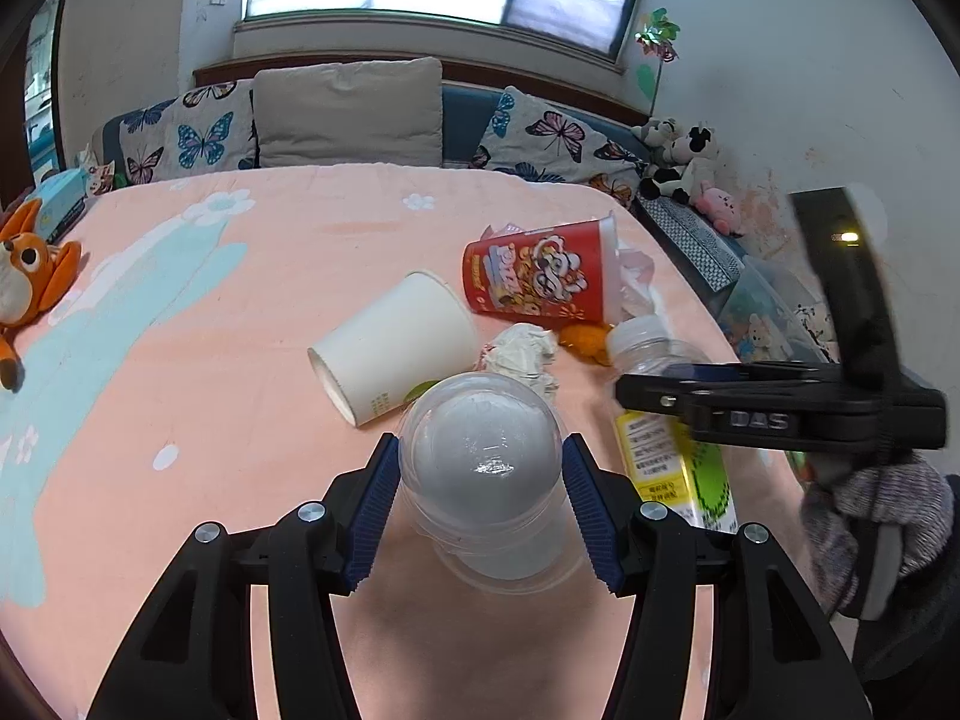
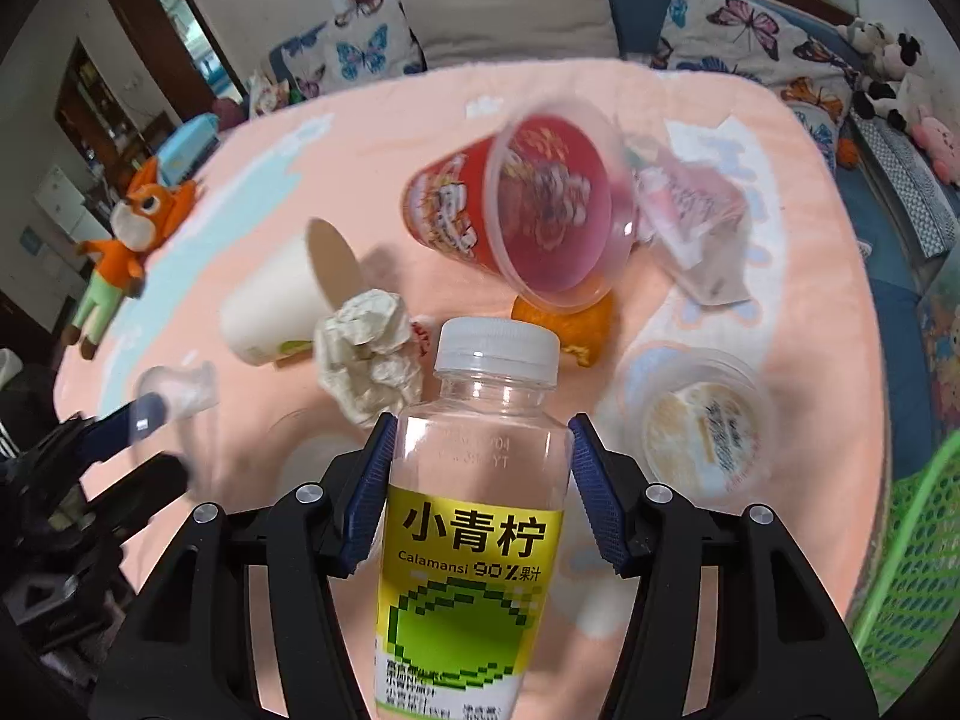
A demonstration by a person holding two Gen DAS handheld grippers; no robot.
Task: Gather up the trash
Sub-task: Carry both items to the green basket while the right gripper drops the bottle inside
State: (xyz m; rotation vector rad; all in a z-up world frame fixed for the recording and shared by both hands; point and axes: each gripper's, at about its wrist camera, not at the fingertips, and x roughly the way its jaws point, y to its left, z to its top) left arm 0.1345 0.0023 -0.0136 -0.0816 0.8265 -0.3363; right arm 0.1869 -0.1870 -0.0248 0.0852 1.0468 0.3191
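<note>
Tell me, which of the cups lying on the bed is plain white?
The paper cup, tipped on its side beside the crumpled tissue. The other cup lying there is red with cartoon printing.

Juice bottle base cut off; red cup motion-blurred

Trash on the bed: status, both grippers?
Left gripper shut on clear dome lid. Right gripper around juice bottle, grip unconfirmed. Paper cup, crumpled tissue not yet collected.
</note>
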